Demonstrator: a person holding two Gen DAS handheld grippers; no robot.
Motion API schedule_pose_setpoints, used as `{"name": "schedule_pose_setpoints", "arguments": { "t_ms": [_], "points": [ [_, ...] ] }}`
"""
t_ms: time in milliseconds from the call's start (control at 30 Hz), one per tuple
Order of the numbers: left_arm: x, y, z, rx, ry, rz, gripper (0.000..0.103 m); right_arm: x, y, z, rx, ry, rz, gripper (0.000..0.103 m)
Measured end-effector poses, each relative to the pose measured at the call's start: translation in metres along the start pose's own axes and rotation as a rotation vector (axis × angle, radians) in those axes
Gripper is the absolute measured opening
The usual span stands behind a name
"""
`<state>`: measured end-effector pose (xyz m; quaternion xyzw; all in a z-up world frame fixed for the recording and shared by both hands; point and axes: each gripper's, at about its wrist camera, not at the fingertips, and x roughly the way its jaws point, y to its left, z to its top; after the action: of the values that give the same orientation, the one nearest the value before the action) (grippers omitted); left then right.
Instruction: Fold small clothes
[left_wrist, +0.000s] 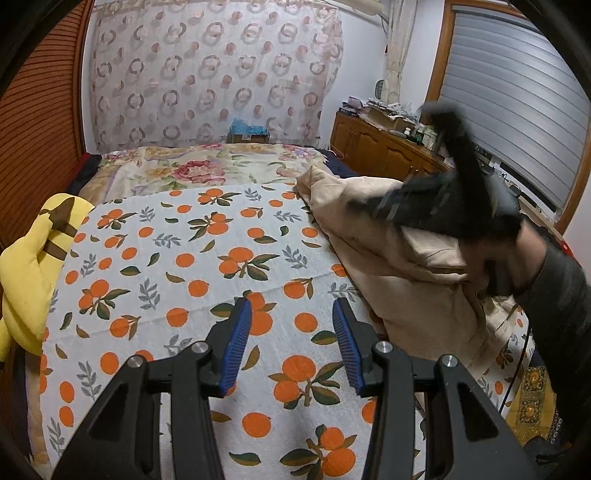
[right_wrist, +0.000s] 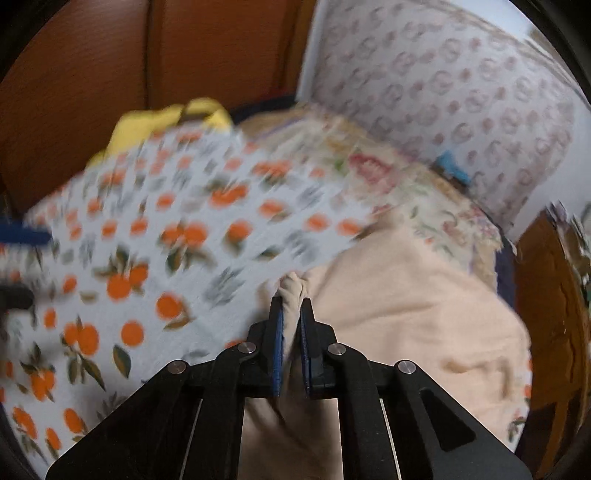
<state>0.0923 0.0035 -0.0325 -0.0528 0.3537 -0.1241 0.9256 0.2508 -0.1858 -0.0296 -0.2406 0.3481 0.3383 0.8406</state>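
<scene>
A beige garment (left_wrist: 402, 254) lies bunched on the right side of the bed, on the orange-print sheet (left_wrist: 207, 258). My left gripper (left_wrist: 291, 314) is open and empty, low over the sheet, left of the garment. My right gripper (right_wrist: 291, 306) is shut on a bunched fold of the beige garment (right_wrist: 399, 317) and lifts it. In the left wrist view the right gripper (left_wrist: 436, 203) shows blurred at the garment's top right. The right wrist view is motion-blurred.
A yellow plush toy (left_wrist: 33, 266) lies at the bed's left edge. A floral blanket (left_wrist: 207, 166) covers the far end. A wooden cabinet (left_wrist: 384, 147) stands at the right, a wooden panel (left_wrist: 40, 122) at the left.
</scene>
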Motion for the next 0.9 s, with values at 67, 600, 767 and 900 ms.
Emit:
{"name": "schedule_pose_setpoints", "arguments": {
  "t_ms": [67,600,767,900],
  "points": [
    [0.001,-0.001,-0.001,0.0,0.001,-0.001,0.044,-0.018,-0.027,0.007,0.049,-0.04,-0.049,0.005],
    [0.013,-0.024,-0.008,0.035,0.037,-0.028,0.044,-0.032,-0.215,-0.043,0.405,0.102,-0.443,0.029],
    [0.018,-0.037,-0.009,0.052,0.041,-0.05,0.044,-0.074,-0.162,-0.077,0.339,0.054,-0.33,0.03],
    [0.022,-0.051,-0.01,0.069,0.051,-0.074,0.044,-0.107,-0.109,-0.115,0.33,0.019,-0.236,0.03]
  ]
}}
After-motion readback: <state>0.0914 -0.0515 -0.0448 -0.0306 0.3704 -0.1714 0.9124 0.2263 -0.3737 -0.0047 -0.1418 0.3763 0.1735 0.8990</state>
